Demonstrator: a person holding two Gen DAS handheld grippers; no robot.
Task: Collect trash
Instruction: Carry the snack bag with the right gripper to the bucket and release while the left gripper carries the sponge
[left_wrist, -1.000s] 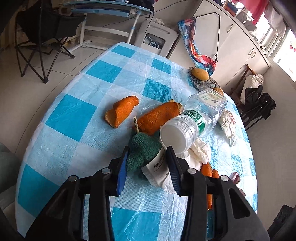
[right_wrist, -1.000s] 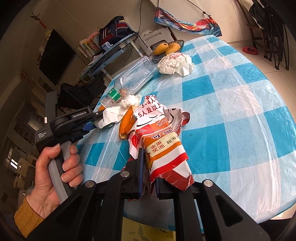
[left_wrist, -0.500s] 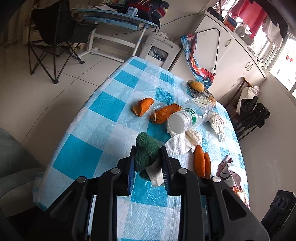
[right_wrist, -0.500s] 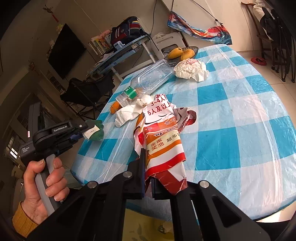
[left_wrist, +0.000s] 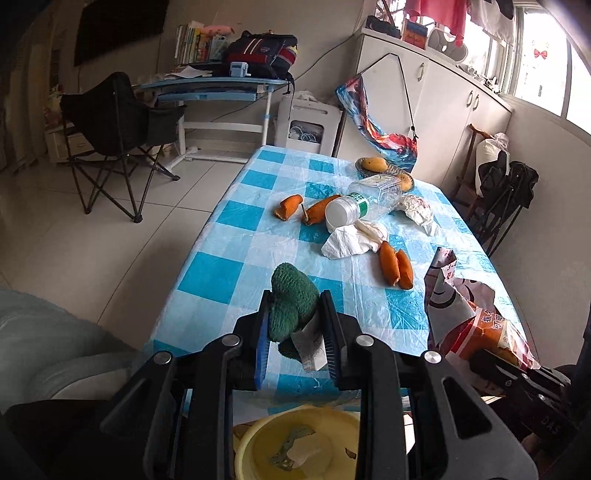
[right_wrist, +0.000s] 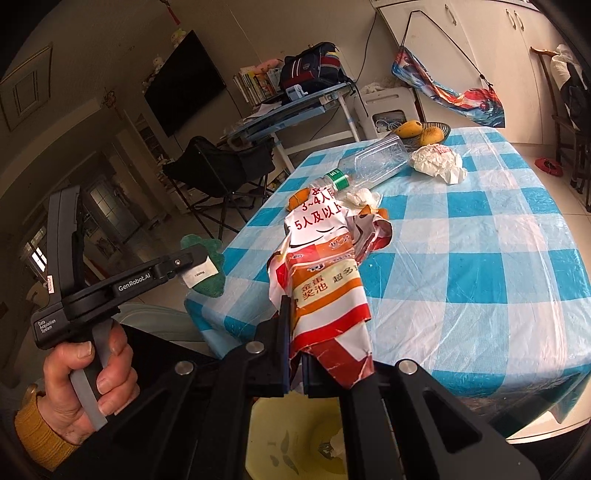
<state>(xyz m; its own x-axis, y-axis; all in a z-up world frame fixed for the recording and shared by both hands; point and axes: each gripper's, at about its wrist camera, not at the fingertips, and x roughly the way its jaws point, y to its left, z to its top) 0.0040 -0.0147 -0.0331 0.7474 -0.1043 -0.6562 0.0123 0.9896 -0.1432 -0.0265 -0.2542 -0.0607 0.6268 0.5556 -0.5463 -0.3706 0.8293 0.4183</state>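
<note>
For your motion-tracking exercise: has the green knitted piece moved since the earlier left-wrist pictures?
Yes. The green knitted piece, clamped in the left gripper, has drawn back from beside the plastic bottle to the table's near edge, above the yellow bin.

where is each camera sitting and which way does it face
Left wrist: on the left gripper, facing along the blue checked table; its jaws clamp a green knitted cloth.
Right wrist: on the right gripper, facing the same table; its jaws pinch a red and orange foil wrapper; a hand shows.
Shared: clear plastic bottle, yellow bin.

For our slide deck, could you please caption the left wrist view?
Left gripper shut on a green knitted item above a yellow bin, trash left on the checked table.
</note>
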